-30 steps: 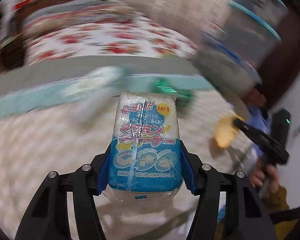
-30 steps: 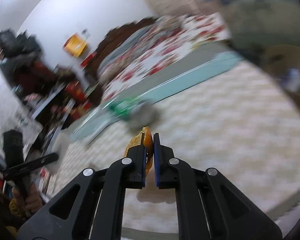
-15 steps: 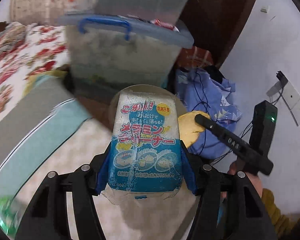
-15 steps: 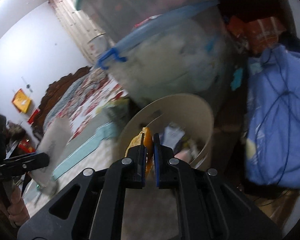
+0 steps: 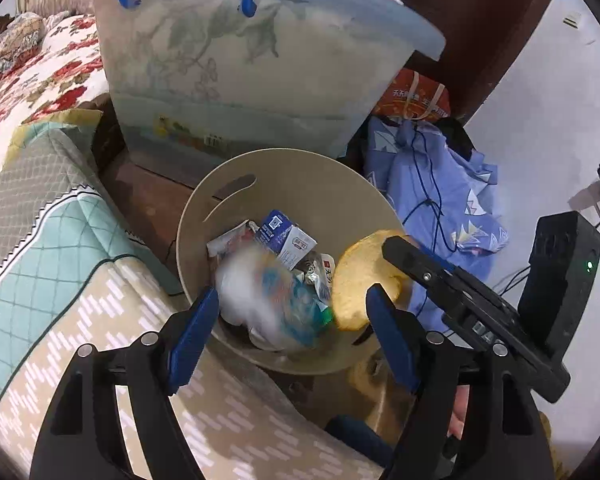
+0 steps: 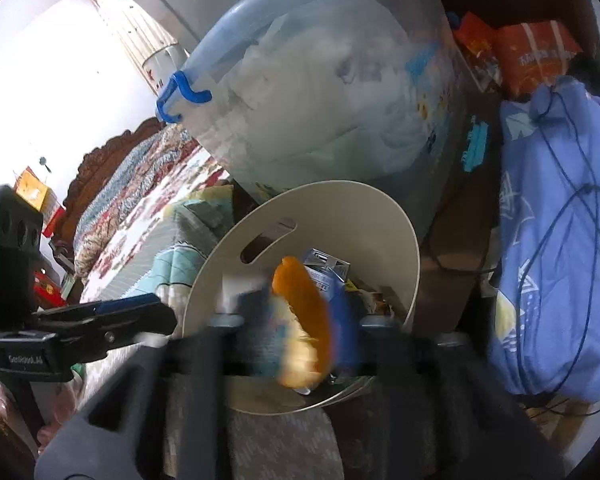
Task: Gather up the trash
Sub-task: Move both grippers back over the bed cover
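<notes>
We see a lidded storage tub beside a flowered bedspread, with blue cloth heaped near the wall.

I see a beige bin with a blurred white-and-blue packet and a white-and-blue carton in it, and a yellow-orange peel at its rim, between the blue pads of my black left claw and the black right claw. Behind the bin stands a translucent tub printed with faint grey-green leaves, its lid pale blue and its handle bright blue, beside a light blue cloth with white shapes and an orange-red bag. To the left I make out a bedspread of red flowers on white, a teal and grey quilt in a diamond grid, and a tan mat with white dashes.
</notes>
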`<state>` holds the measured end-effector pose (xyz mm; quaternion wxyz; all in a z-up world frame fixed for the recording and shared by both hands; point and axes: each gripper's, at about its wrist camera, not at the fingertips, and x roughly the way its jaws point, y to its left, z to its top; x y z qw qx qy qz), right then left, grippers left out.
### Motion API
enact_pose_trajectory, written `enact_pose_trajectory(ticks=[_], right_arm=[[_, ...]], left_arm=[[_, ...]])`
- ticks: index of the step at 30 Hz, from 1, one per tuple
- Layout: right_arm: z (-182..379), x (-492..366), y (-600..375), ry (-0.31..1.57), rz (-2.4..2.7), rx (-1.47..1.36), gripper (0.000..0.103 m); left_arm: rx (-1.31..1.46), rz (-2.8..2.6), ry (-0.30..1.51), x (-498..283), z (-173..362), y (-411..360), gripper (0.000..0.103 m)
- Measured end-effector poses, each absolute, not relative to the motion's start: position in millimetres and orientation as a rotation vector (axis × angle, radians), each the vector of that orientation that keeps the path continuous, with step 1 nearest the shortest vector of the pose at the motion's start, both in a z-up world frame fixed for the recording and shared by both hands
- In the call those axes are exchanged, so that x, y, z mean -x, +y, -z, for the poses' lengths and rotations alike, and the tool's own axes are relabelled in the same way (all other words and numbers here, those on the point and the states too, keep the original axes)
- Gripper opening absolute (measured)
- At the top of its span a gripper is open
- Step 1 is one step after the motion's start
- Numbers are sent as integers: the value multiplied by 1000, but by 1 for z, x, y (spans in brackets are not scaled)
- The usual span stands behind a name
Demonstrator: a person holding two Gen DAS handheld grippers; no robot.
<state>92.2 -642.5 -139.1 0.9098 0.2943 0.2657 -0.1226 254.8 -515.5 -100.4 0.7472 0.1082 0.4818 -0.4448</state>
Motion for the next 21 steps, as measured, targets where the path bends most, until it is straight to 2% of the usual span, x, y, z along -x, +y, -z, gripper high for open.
enact_pose_trajectory(ticks=[1, 6, 11, 21], right_arm=[[134, -85, -639, 497, 277, -596, 81], [114, -68, -628, 430, 276, -604, 80], [93, -38, -610, 365, 257, -665, 81], [90, 14, -521, 372, 182, -740, 81]], left_arm=[[-234, 973, 1045, -252, 95, -510, 73], [-145, 1023, 995, -229, 59, -467, 73], [-130, 1003, 911, -193, 36, -402, 78], [-210, 778, 822, -138, 36, -284, 81]])
